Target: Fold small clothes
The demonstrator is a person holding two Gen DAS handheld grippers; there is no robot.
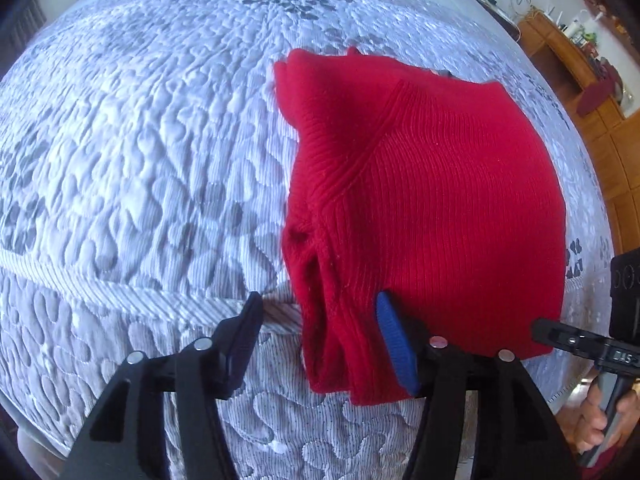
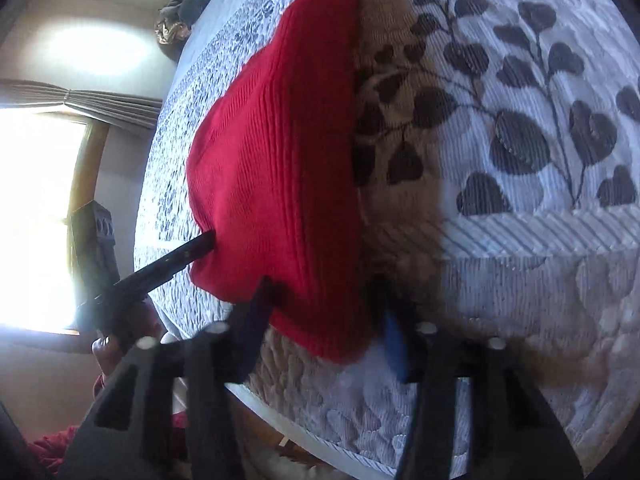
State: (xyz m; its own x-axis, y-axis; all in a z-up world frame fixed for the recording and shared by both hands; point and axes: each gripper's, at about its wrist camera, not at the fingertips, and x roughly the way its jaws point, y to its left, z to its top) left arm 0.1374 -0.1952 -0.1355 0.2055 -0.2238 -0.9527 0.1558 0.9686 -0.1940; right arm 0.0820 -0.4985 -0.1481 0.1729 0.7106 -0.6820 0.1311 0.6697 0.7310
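A red knit sweater (image 1: 420,184) lies folded on a white and grey quilted bedspread (image 1: 140,140). My left gripper (image 1: 320,320) is open, its jaws wide around the sweater's near left edge, where the layers bunch. The other gripper (image 1: 560,336) shows at the right of this view, at the sweater's near right corner. In the right wrist view the sweater (image 2: 280,160) fills the middle. My right gripper (image 2: 328,304) is open with its jaws straddling the sweater's near corner. The left gripper (image 2: 200,246) shows there touching the sweater's left edge.
The bedspread (image 2: 520,120) carries a dark leaf pattern. Its near edge runs just below the grippers. A wooden cabinet (image 1: 580,80) stands at the far right. A bright window with a curtain (image 2: 48,200) is at the left. Crumpled clothes (image 2: 188,4) lie at the far end.
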